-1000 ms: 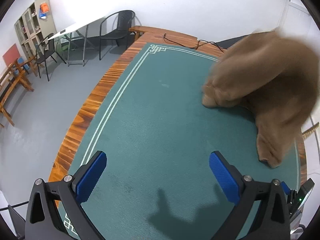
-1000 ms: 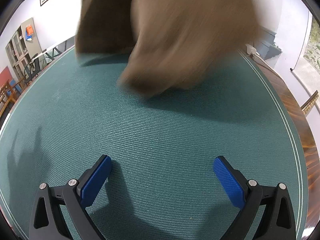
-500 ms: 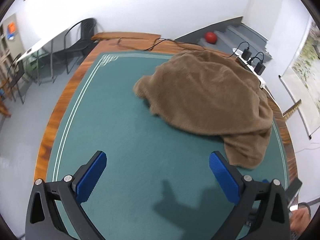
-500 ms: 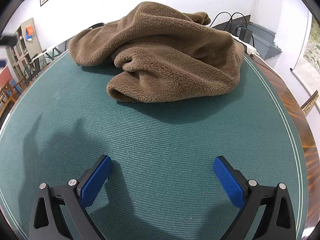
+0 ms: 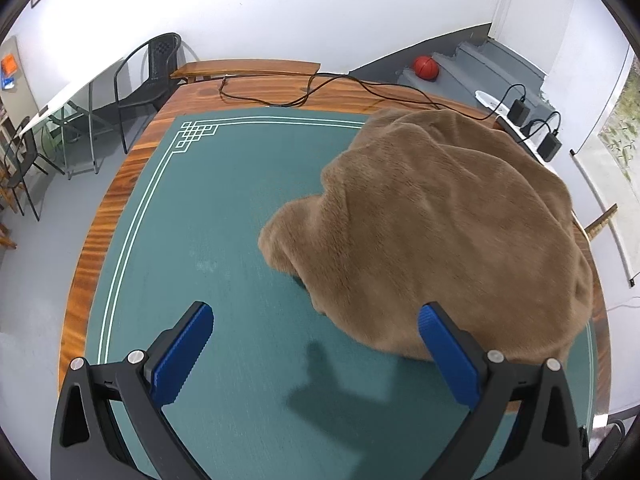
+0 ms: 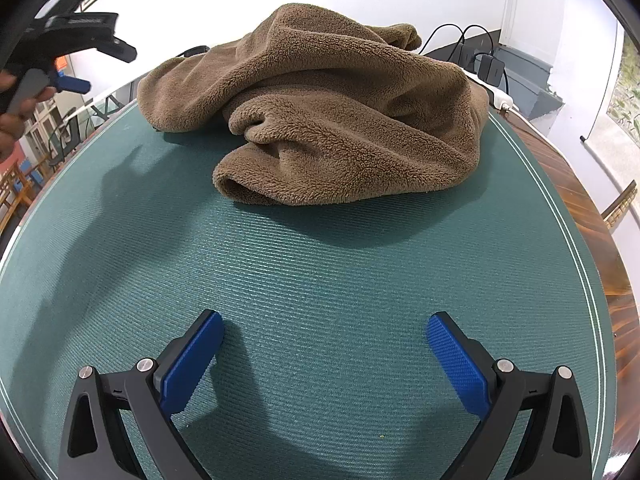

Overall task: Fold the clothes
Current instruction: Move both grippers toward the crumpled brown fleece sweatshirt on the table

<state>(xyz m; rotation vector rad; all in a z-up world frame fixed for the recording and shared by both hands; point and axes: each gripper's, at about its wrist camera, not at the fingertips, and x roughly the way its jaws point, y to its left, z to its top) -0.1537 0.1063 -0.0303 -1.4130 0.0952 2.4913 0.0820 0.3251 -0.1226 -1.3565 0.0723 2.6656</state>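
Brown fleece garment sat in a crumpled heap on the green mat, toward the mat's far-right part in the left wrist view, reaching close to the wooden table edge on that side. From the right wrist view the same heap lay bunched with deep folds, one rolled hem or cuff opening facing the camera at its near edge.

Left gripper was spread wide, nothing between the blue pads — it hovered above the mat, right finger just at the heap's near edge; couldn't tell if it touched the fabric. Right gripper was also spread wide and empty, low over bare mat, well short of the garment.

In the right wrist view the left gripper and the hand holding it showed at upper left, raised above the mat.

Background: black cable on the table's far end, power strip with chargers behind the heap, black chair, red ball on the steps.
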